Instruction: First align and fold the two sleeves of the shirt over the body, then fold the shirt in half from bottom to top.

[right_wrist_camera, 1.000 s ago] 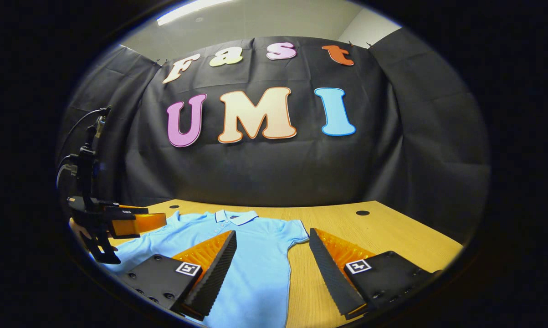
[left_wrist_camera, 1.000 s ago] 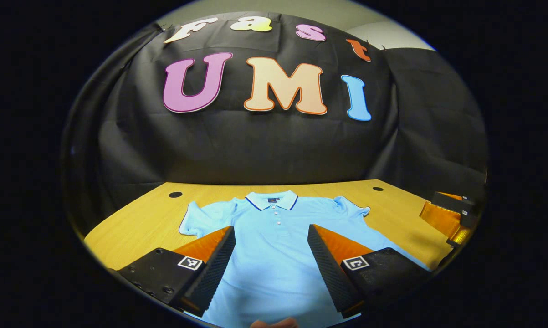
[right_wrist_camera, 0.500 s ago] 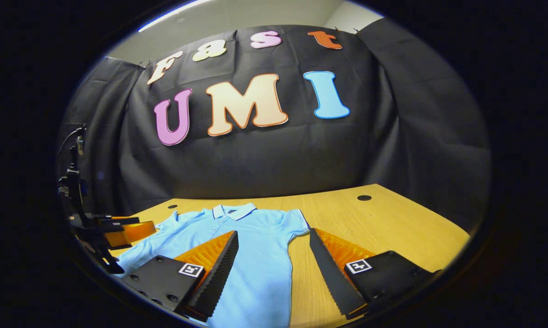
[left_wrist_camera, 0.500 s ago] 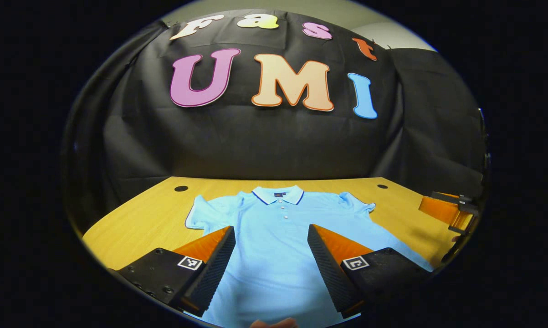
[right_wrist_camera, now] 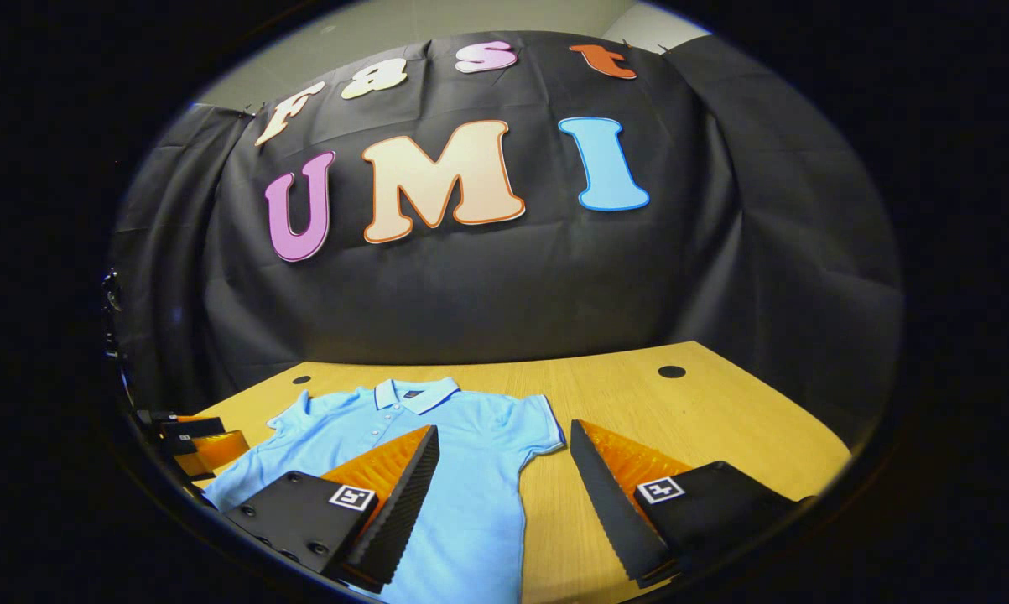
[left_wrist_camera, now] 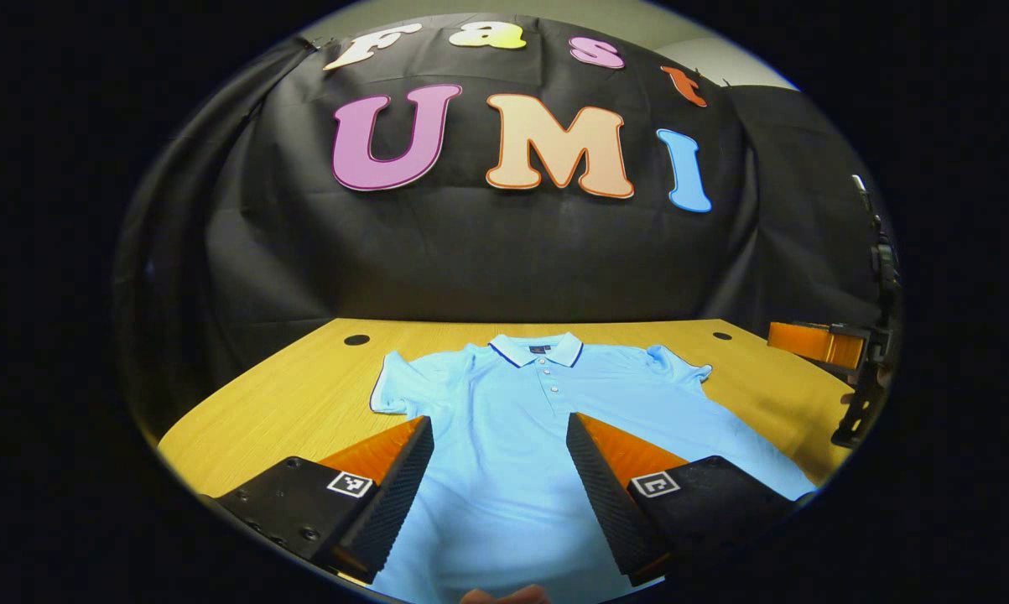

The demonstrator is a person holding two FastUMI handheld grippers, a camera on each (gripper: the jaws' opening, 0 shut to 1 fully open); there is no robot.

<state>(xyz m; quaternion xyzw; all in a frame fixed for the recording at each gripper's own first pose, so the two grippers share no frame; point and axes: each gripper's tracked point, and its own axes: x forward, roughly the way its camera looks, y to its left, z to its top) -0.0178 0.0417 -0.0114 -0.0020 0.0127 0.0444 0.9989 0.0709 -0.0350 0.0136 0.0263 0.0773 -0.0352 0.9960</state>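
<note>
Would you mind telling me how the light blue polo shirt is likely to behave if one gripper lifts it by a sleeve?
The shirt lies flat on the table with soft wrinkles, so it is probably floppy and would drape, not hold its shape. It looks thin, so likely light. A sleeve lifted alone would probably drag the body along.

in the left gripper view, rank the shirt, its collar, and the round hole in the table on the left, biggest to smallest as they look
1. shirt, by far the largest.
2. collar, a narrow band at the shirt's far end.
3. round hole in the table, smallest.

The shirt's near end looks swollen by closeness to the camera.
</note>
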